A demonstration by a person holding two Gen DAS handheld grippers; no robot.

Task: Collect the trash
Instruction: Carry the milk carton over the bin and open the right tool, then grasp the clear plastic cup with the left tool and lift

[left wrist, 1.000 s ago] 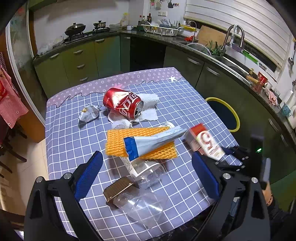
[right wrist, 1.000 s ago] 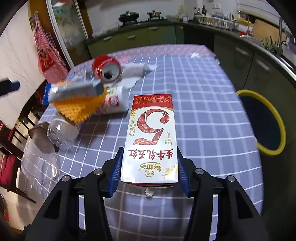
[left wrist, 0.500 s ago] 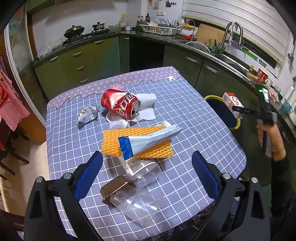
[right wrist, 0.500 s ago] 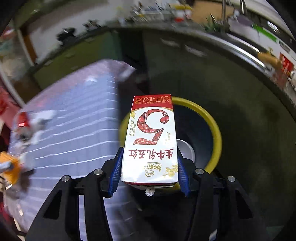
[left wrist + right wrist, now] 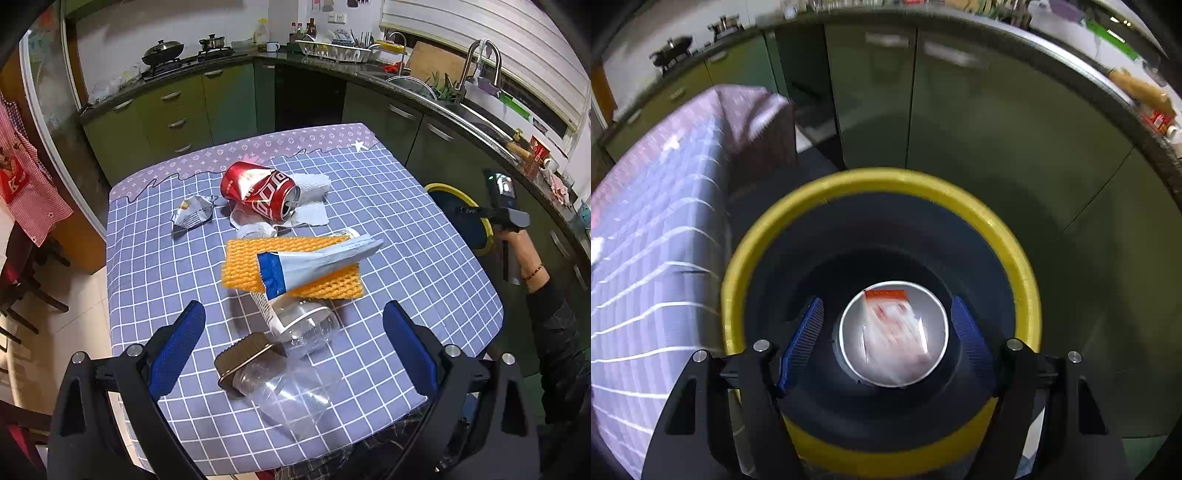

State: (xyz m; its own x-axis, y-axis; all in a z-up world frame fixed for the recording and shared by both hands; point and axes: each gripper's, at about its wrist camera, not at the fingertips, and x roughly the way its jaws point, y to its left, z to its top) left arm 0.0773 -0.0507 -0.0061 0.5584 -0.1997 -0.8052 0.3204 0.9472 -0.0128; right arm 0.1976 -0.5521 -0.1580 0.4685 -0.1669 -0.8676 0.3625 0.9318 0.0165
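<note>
Two tongs showed in the pictures. The right tongs [image 5: 886,328] hung over the bin [image 5: 750,258] with the yellow rim, beside the desk [image 5: 424,229]. Their blue pads had just been opening and stood wide, with nothing pressed between them. Far below them, the milk carton [image 5: 892,328] lay blurred on the pale round bottom of the bin.

The left tongs [image 5: 291,343] hung wide open above the near end of the desk, holding nothing. On the checked cloth lay more trash. A clear jar [image 5: 273,380] with a brown lid lay on its side between the blue pads. Just behind it lay a clear bottle [image 5: 299,317], partly under a yellow foam net [image 5: 255,254]. A blue and white tube [image 5: 314,262] lay across the net. Farther back, a dented red can [image 5: 258,192] rested on white paper [image 5: 314,199]. A crumpled wrapper [image 5: 192,216] lay left of the can. A hand [image 5: 521,247] held the right tongs' handle over the bin.
</note>
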